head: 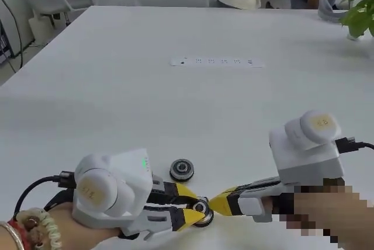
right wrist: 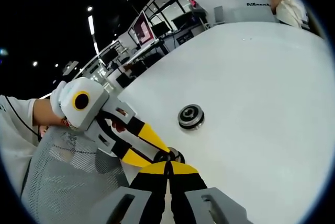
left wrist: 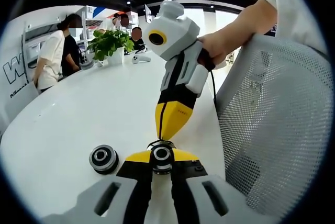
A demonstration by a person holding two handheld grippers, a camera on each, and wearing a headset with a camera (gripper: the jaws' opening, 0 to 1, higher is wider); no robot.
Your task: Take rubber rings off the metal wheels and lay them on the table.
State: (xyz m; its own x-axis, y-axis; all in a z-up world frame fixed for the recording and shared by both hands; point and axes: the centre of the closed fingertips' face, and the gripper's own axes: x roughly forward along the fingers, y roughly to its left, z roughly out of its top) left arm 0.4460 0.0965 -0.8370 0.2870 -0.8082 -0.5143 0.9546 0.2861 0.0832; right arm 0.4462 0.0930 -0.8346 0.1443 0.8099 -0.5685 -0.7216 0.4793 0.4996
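White counter carries two metal wheels. Left gripper: jaws clamped on held wheel, one jaw each side. Right gripper: jaws closed to a point, tips touching held wheel's rim, opposite left gripper. Whether they pinch its rubber ring is too small to tell. Second wheel lies flat just beyond held wheel, apart from it and untouched, black outer ring seated around it.
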